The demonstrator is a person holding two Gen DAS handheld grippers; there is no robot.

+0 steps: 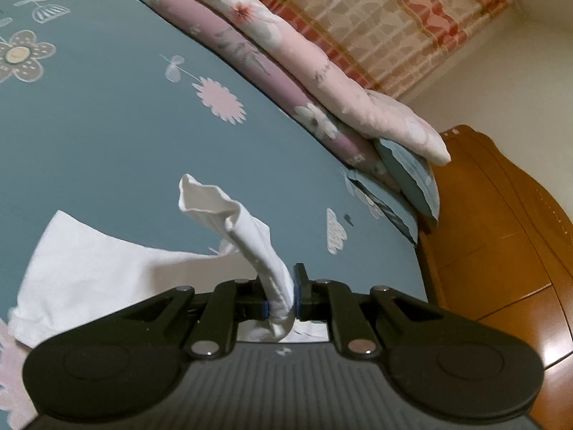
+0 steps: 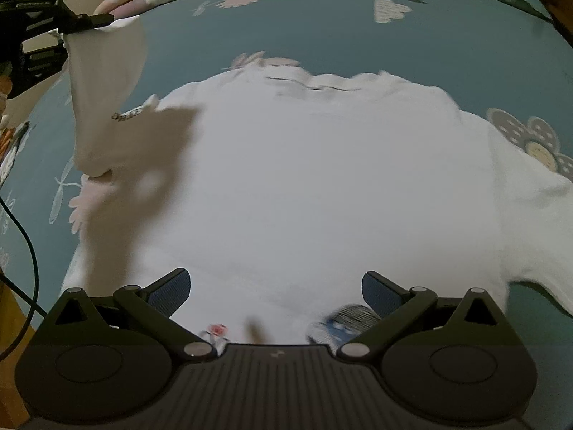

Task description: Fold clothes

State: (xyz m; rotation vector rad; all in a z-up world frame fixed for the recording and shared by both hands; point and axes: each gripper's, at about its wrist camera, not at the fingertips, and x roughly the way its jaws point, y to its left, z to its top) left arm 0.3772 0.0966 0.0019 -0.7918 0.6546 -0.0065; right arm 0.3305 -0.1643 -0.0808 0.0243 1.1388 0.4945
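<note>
shirt point(image 2: 304, 186) on bedsheet point(image 2: 322, 36), quilt point(image 1: 272, 36) behind

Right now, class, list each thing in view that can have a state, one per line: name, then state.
left tongs: shut on the sleeve
right tongs: open, nothing between them
sleeve: lifted off the bed, bunched
white T-shirt: spread flat on the bedsheet, not yet folded
quilt: folded along the bed's far edge
</note>
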